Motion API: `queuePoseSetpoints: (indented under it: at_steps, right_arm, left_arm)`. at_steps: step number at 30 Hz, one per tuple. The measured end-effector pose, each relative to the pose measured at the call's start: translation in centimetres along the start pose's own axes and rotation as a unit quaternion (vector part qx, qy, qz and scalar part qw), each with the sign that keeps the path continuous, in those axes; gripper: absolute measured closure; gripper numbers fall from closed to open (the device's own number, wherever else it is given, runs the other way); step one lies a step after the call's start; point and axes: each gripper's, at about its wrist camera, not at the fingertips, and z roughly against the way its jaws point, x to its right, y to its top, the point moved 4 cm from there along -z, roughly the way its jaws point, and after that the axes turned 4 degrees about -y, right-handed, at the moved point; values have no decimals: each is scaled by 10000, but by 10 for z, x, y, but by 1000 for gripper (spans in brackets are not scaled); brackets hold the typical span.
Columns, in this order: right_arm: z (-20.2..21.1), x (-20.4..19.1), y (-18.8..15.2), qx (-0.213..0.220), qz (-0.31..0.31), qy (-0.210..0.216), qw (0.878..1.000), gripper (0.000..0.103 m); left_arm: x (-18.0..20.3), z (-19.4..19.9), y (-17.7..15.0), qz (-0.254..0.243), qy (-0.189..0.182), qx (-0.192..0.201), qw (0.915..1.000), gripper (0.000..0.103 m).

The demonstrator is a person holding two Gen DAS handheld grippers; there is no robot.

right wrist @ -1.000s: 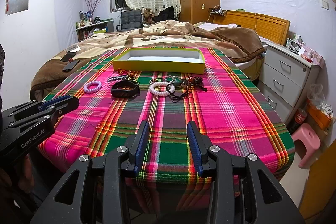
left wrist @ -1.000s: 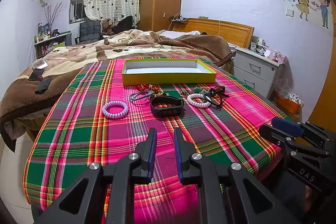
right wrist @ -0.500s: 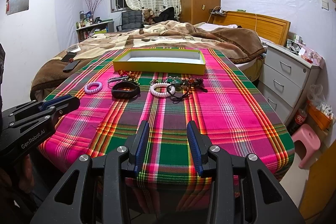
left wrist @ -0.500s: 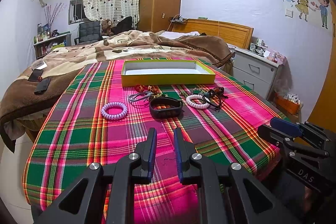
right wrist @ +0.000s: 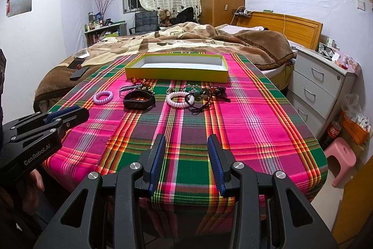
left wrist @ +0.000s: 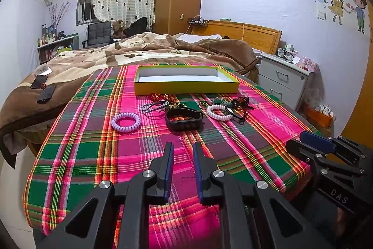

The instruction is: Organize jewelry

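A yellow box [left wrist: 186, 86] with a white, empty inside stands at the far end of the plaid table; it also shows in the right wrist view [right wrist: 177, 72]. In front of it lie a purple coil bracelet [left wrist: 126, 122], a black band [left wrist: 183, 118], a white coil bracelet [left wrist: 219, 112], grey cords [left wrist: 153, 106], red and gold pieces [left wrist: 163, 97] and a dark bead tangle [left wrist: 237, 103]. My left gripper [left wrist: 183, 149] is open a little and empty over the near edge. My right gripper [right wrist: 186, 141] is open wider and empty, near the front edge.
The plaid cloth [right wrist: 244, 123] covers the table. A bed with a brown blanket [left wrist: 139, 53] lies behind, with two phones [left wrist: 43, 88] on it. A white drawer unit [right wrist: 321, 85] and a pink stool [right wrist: 340, 155] stand at the right.
Both views have shifted very slightly; the jewelry sits a touch lower and nearer. Jaw openings are unchanged.
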Motion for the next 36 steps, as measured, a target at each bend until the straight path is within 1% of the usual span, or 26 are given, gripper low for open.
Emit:
queuePoseSetpoints:
  at_steps: [9,12,20,30,36]
  right_arm:
    - [-5,0,4,-36,39,-40,10000,65]
    - [-16,1,10,-66,55,-53,9999,65]
    - [-46,15,28,-186,-7,-50,9998,65]
    - [-93,36,44,-599,-286,23,9978,65]
    - [-124,45,52,-919,-448,100,9947,65]
  left_arm:
    - [-8,-18,8,-11,-54,-102,9999,87]
    - [-12,-31,14,5,-16,-219,9998,87]
    - [-31,-66,28,281,57,-529,9982,87]
    - [-50,-106,40,528,75,-928,9943,87]
    - [-54,-124,45,651,-25,-1080,9920,87]
